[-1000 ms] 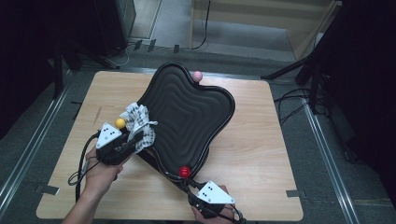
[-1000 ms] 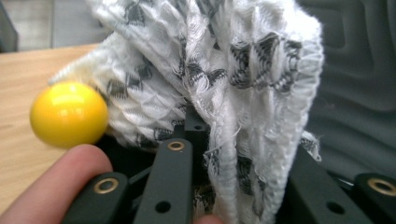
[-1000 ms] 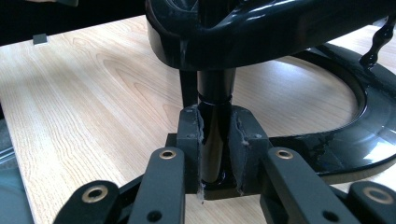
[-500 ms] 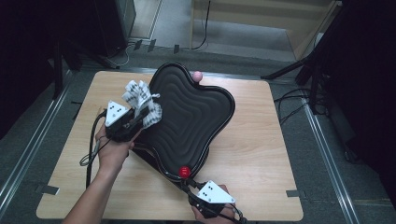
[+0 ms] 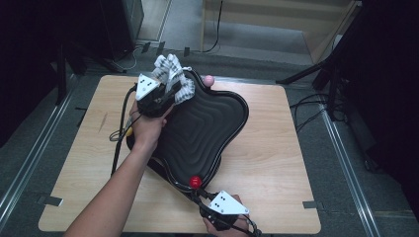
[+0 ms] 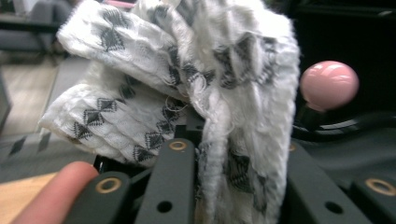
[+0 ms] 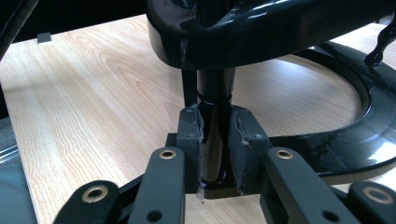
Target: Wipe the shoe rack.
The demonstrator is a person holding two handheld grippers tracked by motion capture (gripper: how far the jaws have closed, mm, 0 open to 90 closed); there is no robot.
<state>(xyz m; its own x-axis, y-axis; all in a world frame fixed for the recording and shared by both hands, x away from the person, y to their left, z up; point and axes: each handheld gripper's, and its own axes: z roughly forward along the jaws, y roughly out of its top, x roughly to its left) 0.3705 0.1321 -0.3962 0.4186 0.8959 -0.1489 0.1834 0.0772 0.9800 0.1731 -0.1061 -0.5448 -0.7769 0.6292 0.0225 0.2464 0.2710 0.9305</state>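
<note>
A white cloth with black diamond marks [image 5: 170, 74] [image 6: 187, 70] is bunched in my left gripper [image 5: 170, 91] [image 6: 219, 158], which is shut on it. It hangs over the far left rim of a black ribbed tray [image 5: 207, 128], close to a pink knob [image 5: 209, 80] [image 6: 329, 84]. A red knob [image 5: 195, 181] tops the tray's near corner. Just below it my right gripper [image 5: 202, 198] [image 7: 215, 144] is shut on a black upright post [image 7: 215, 93] of the tray's frame. A yellow knob [image 5: 129, 132] peeks out beside the left wrist.
The tray lies on a light wooden table [image 5: 276, 163] with bare wood to its right and left. Black cables [image 5: 118, 133] trail from the left gripper. Dark stand legs [image 5: 316, 74] and floor cables lie beyond the table's far right corner.
My left gripper carried the cloth from the tray's left edge near the yellow knob toward the far rim by the pink knob, rising a little. The right gripper stayed put.
</note>
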